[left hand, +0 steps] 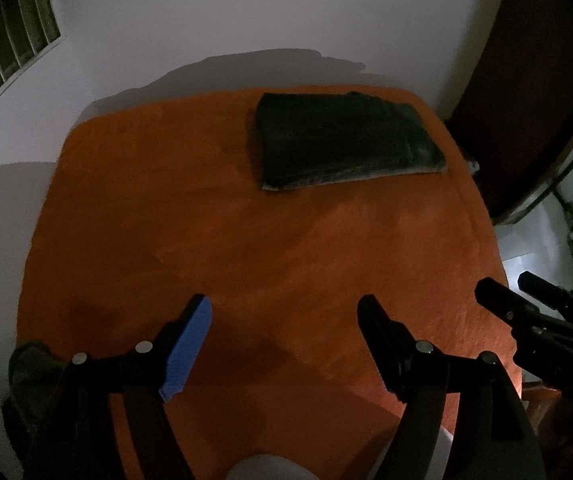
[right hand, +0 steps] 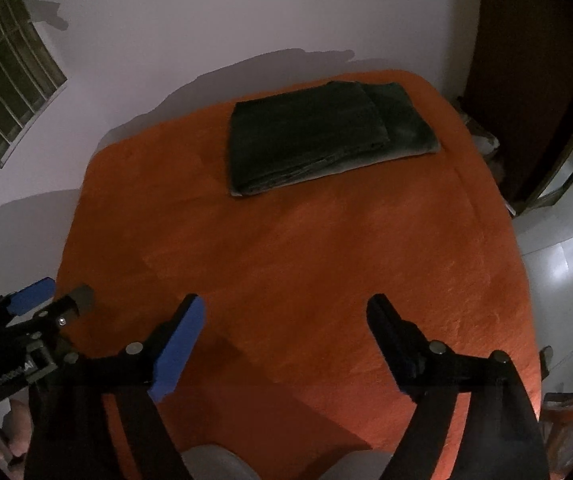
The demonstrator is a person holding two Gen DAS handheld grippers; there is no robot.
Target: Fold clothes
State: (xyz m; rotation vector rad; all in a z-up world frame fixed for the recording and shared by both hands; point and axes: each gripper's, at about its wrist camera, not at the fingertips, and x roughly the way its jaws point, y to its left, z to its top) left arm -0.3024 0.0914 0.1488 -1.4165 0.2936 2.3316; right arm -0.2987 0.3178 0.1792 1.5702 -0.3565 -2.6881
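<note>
Left gripper: black two-finger gripper (left hand: 284, 306) with a blue pad on one finger, low over the near edge of the orange cloth-covered table (left hand: 214, 240); jaws stand wide, nothing between them
Right gripper: matching black gripper (right hand: 286, 306) just beside it towards the near right corner; jaws likewise wide and empty, only bare orange cloth in the gap
Folded garment: dark green cloth folded into a flat rectangle (left hand: 342, 140), lying near the far edge of the table, towards its far right corner
Garment and jaws: well apart; the whole middle of the table lies between the fingertips and the fold, and neither gripper touches it
Task standing: this piece looks finished; a dark olive bundle of cloth (left hand: 26, 364) shows off the near left corner, possibly the next item, though too dim to be sure
Risk: a reach across to the far edge could drag the fold's loose near hem and spoil the stack
Risk, second: dim light makes cloth edges hard to read, so a pinch might catch the orange cover instead of the garment
</note>
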